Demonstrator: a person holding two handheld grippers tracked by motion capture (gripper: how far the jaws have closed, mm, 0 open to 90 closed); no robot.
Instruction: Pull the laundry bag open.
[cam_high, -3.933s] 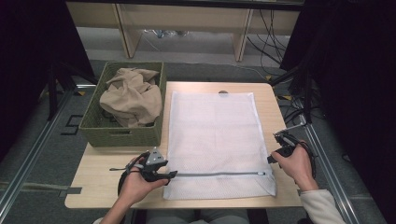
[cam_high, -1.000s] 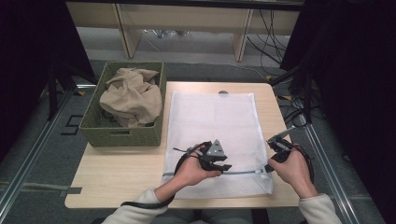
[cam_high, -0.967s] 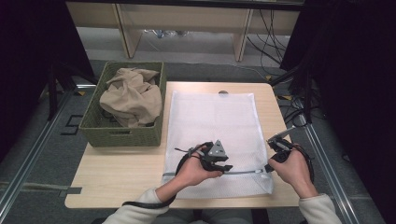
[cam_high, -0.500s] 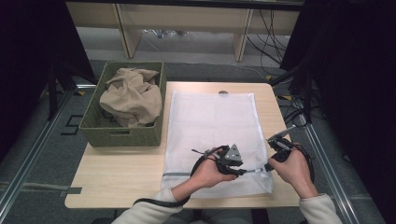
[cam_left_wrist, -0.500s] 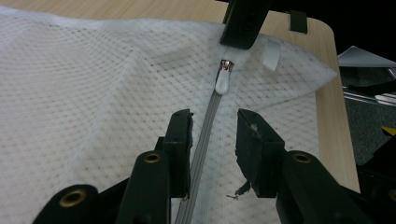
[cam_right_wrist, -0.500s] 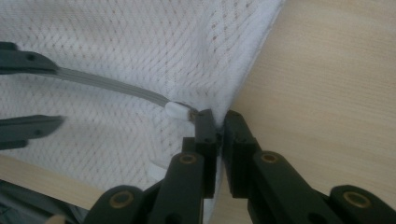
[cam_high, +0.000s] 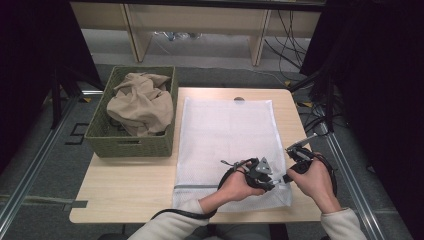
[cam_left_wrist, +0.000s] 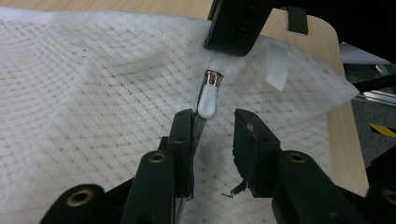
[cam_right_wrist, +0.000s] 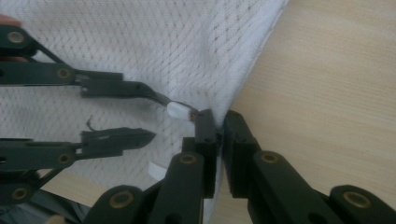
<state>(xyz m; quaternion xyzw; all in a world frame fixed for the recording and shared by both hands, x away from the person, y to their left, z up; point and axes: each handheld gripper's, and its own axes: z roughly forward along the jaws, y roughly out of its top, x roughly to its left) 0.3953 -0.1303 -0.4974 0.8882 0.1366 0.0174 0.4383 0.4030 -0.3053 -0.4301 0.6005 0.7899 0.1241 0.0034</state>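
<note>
Wooden tabletop is carrying a white mesh laundry bag lying flat, its zipped edge nearest the person. At that edge the white zipper pull is sitting just ahead of the left gripper, slightly toward its left jaw and not yet clamped; the jaws have just been closing in on it and are still standing apart on either side, probably so the tab can be pinched and drawn along the zipper. Just past the pull, the right gripper is pinching the bag's corner fabric, jaws pressed together on the mesh, seemingly to be anchoring that end so the cloth is not sliding or bunching when the slider is tugged. Seen from above, both hands are meeting at the bag's near right corner. Well off beyond the left gripper's far side, a green woven basket is holding a crumpled beige cloth, likely waiting to go into the bag
</note>
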